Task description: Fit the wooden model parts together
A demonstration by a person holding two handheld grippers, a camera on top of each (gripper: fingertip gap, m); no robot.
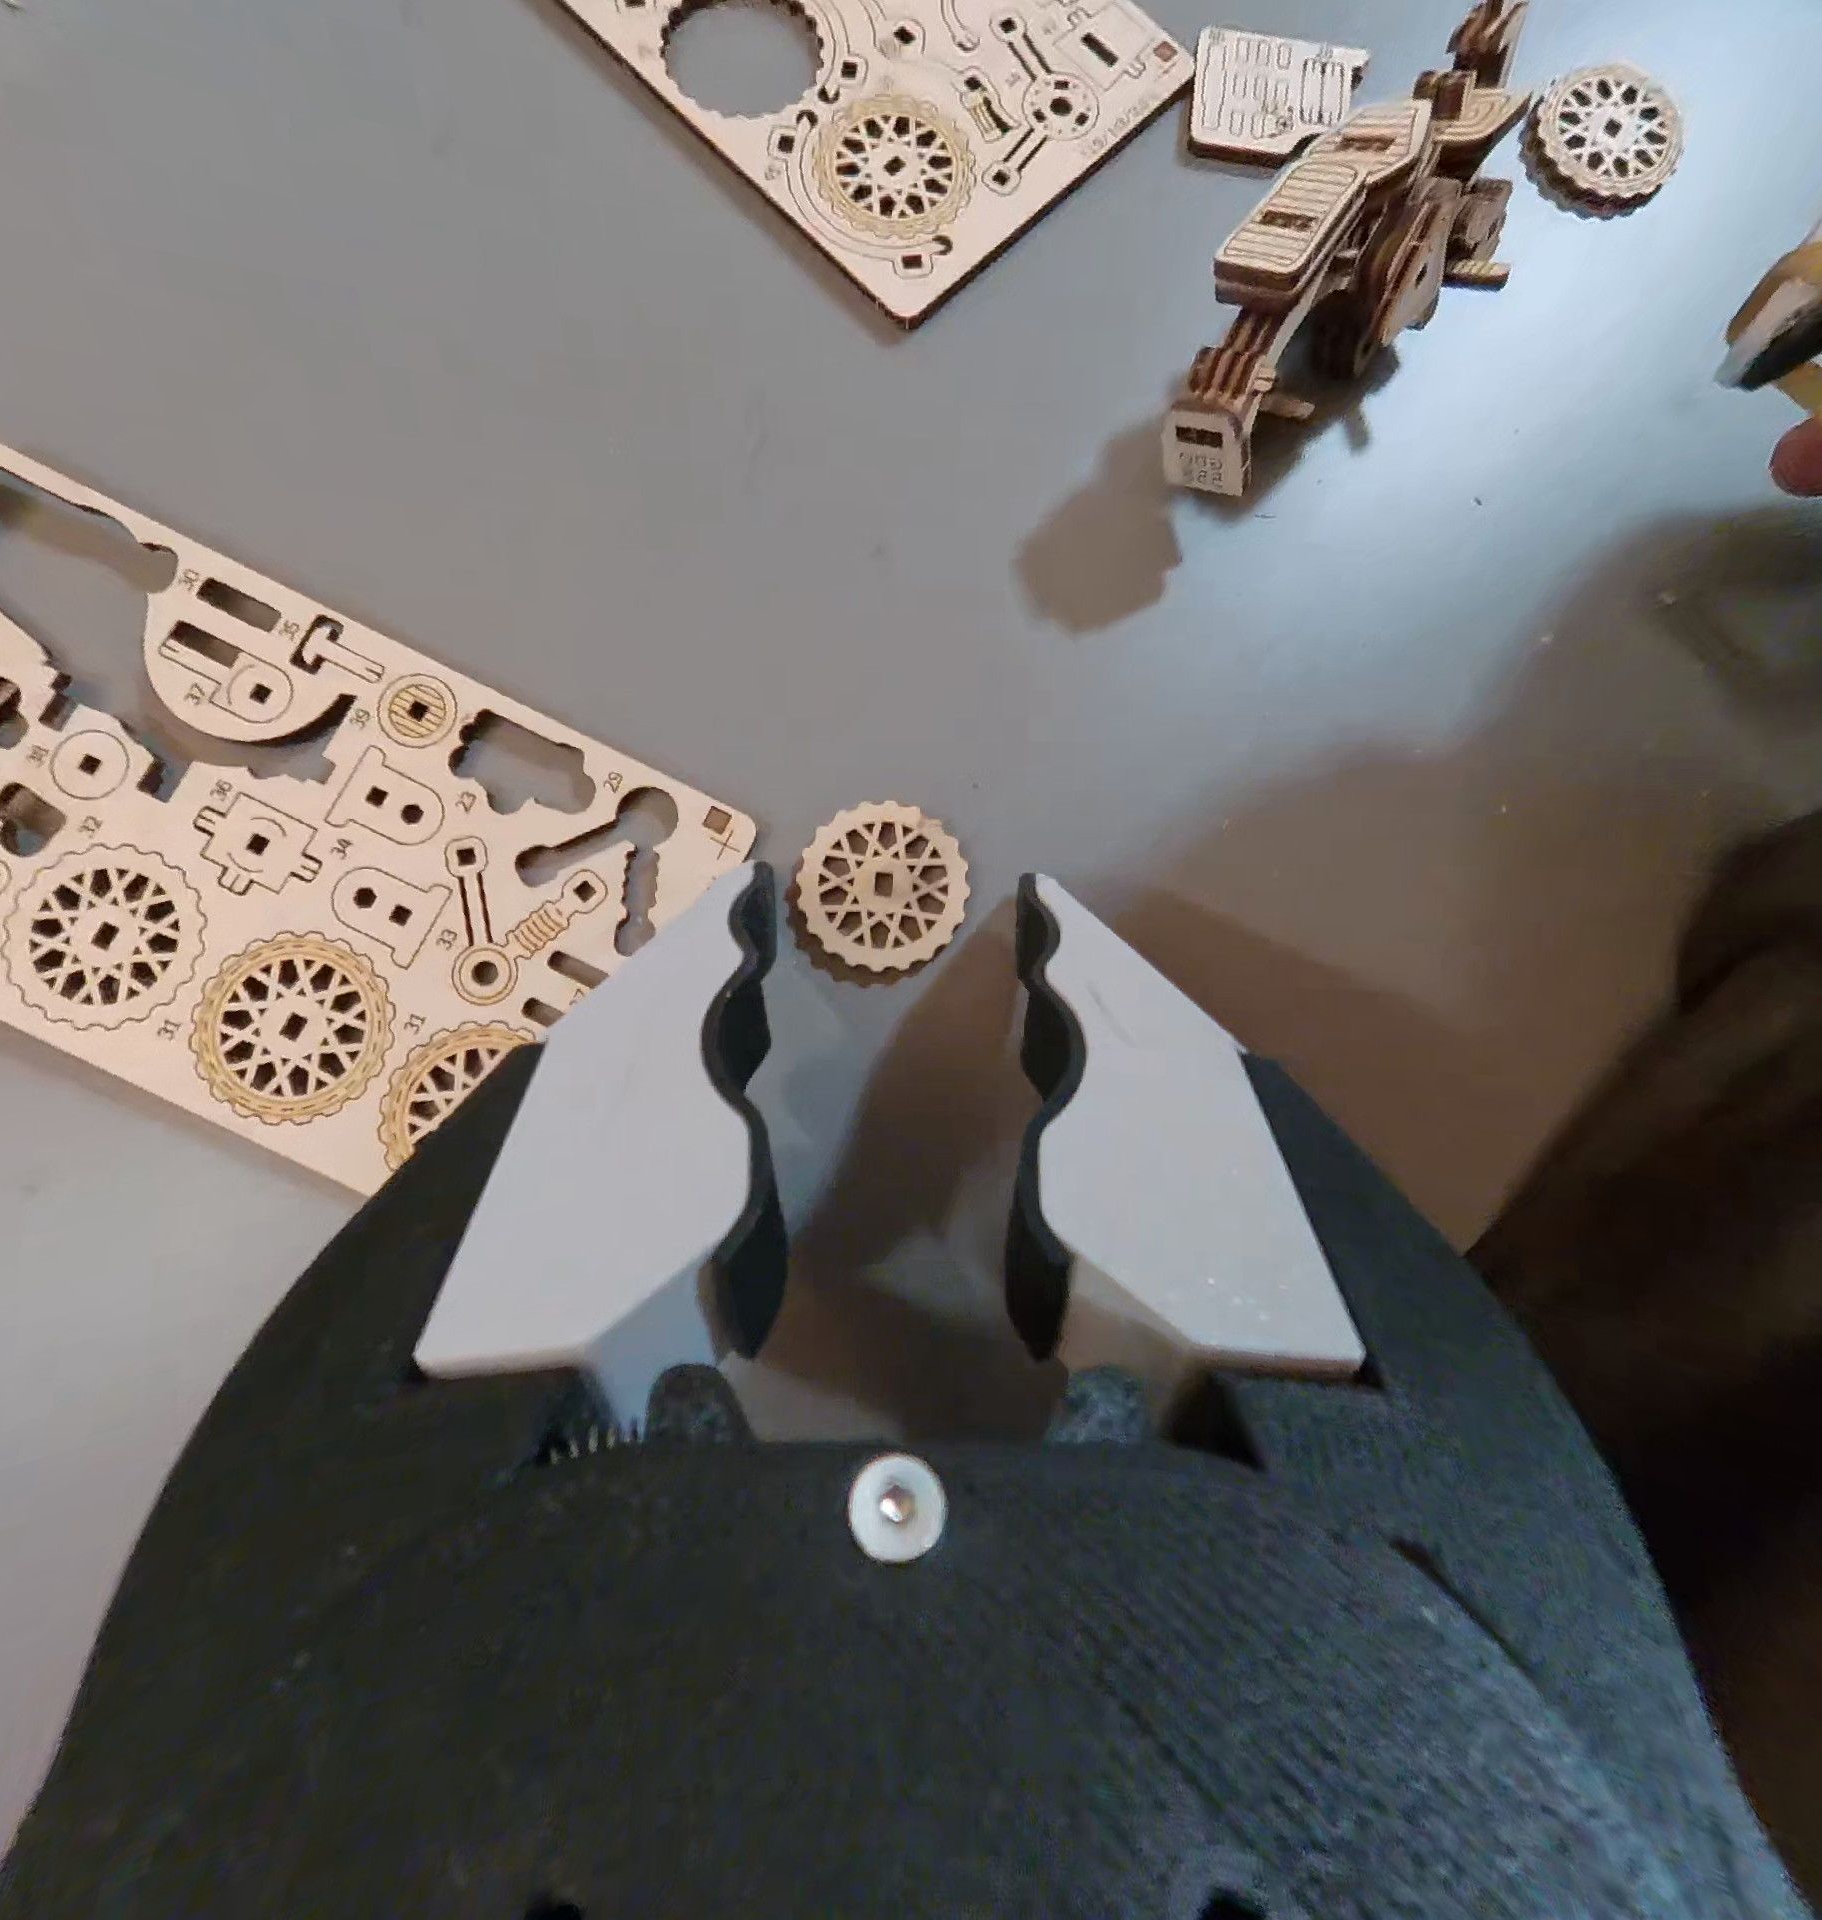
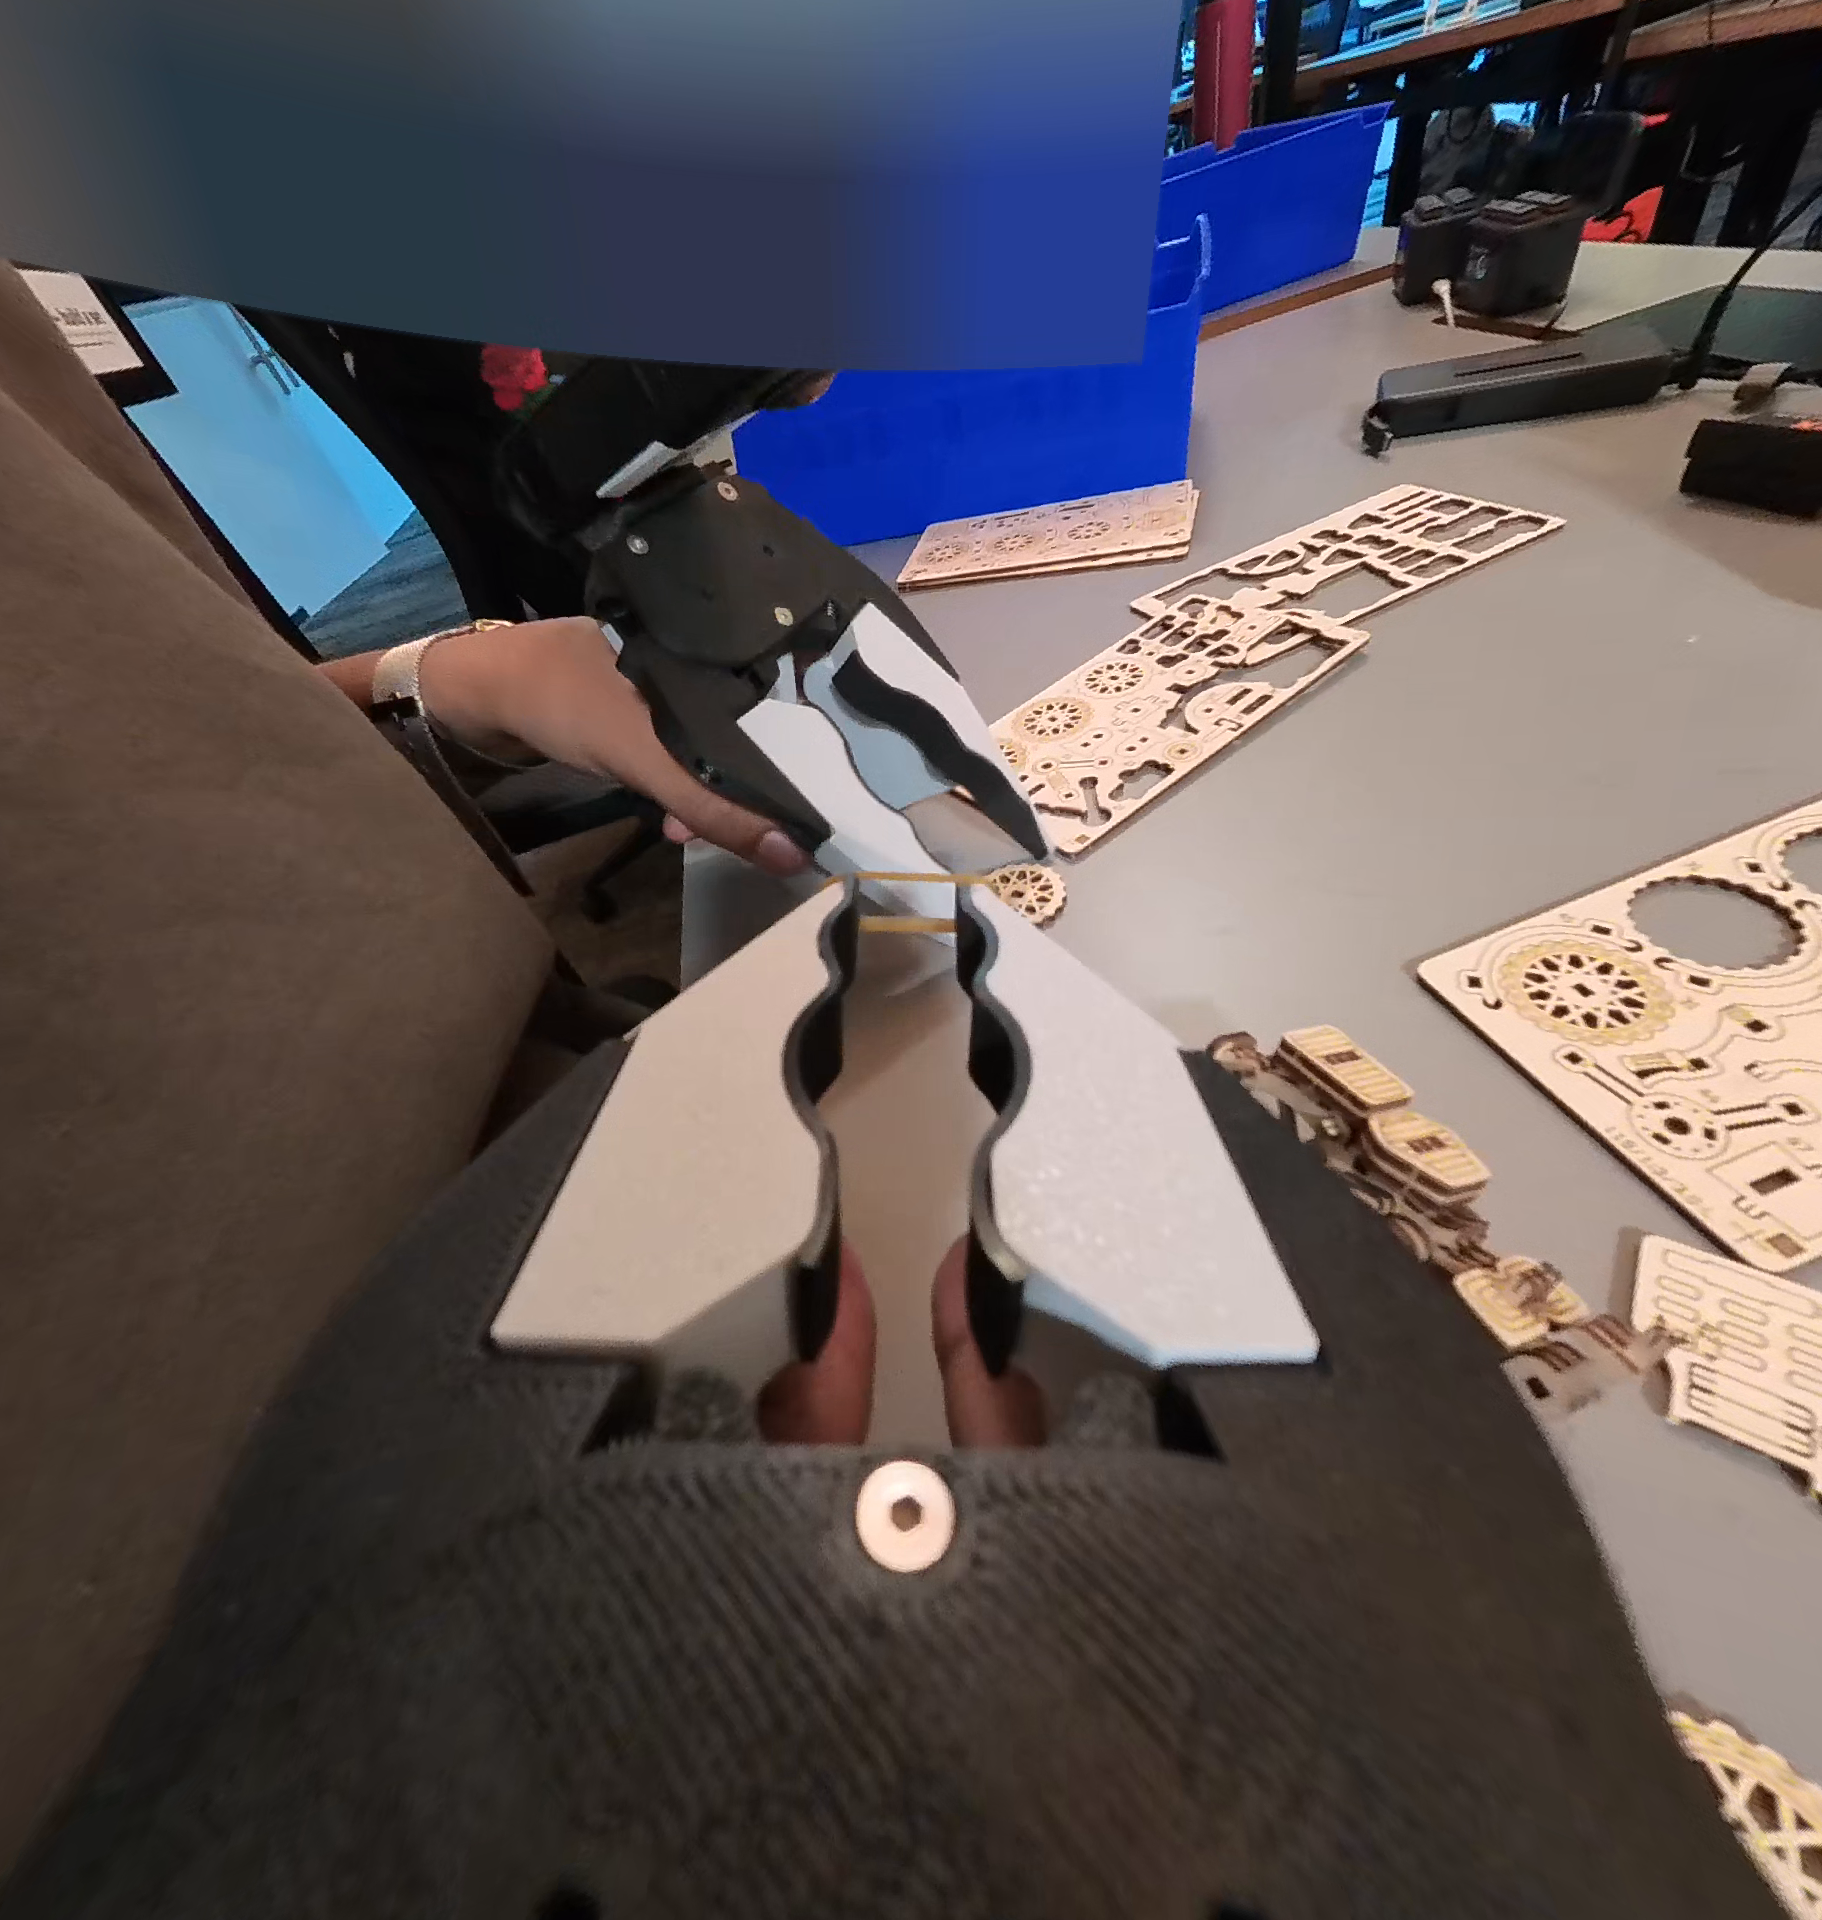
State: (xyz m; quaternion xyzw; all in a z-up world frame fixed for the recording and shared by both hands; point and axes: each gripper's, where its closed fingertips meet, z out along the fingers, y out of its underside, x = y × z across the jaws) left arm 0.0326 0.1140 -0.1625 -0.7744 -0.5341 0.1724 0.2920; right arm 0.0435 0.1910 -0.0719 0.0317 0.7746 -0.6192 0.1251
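A loose wooden wheel (image 1: 881, 904) lies flat on the grey table (image 1: 678, 468), just ahead of and between the tips of my open left gripper (image 1: 896, 891). The same wheel (image 2: 1028, 891) and the left gripper (image 2: 938, 847) also show in the right wrist view. A partly built wooden model (image 1: 1374, 239) (image 2: 1385, 1143) lies farther off, apart from both grippers. My right gripper (image 2: 902, 904) hovers with its jaws apart and nothing wooden between them. A thin yellow band (image 2: 907, 879) spans its tips. It also shows at the edge of the left wrist view (image 1: 1811, 332).
Laser-cut part sheets (image 1: 211, 831) (image 1: 886, 135) (image 2: 1696, 1018) lie around. A second wheel (image 1: 1608, 140) and a small slotted panel (image 1: 1271, 94) (image 2: 1748, 1361) lie by the model. Blue bins (image 2: 990, 436) and dark devices (image 2: 1509, 374) stand at the back. A person's hand (image 2: 574, 717) holds the left gripper. One gripper's finger ends stand about 12 cm off the other's.
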